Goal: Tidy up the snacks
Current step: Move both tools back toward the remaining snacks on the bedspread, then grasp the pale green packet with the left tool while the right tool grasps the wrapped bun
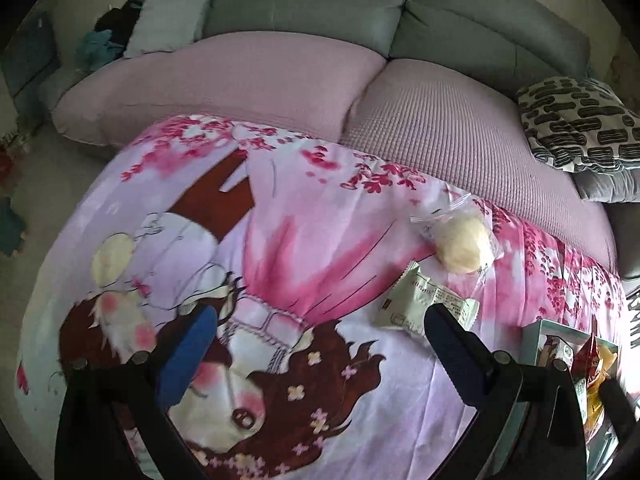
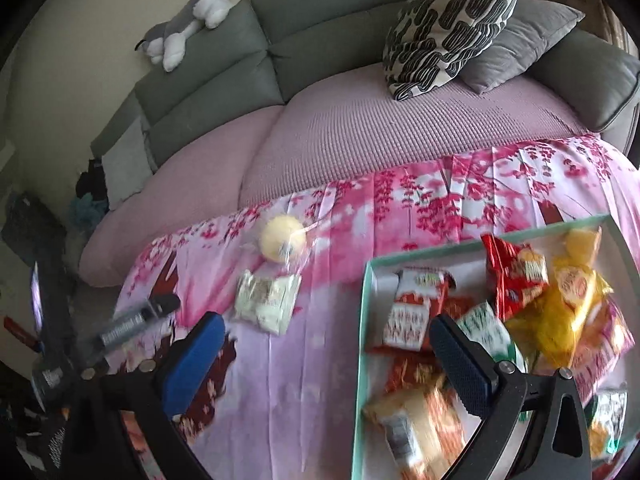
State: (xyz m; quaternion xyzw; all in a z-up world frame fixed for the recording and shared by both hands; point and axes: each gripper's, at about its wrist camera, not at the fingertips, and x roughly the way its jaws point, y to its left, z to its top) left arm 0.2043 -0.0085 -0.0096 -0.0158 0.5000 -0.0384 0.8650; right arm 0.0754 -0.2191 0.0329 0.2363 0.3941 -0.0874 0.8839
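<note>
While most packets already sit in the teal box (image 2: 362, 320), two snacks are left out on the pink printed cloth (image 2: 304, 360): a round yellow bun in clear wrap (image 2: 282, 238) and, just beside it, a pale green packet (image 2: 268, 302). Both lie left of the box, apart from it. Left claw (image 1: 320, 344) spread wide, holding nothing, near the green packet. Right claw (image 2: 326, 356) also wide and empty, one finger over the box. My read: nearly done, two pickups remain.
</note>
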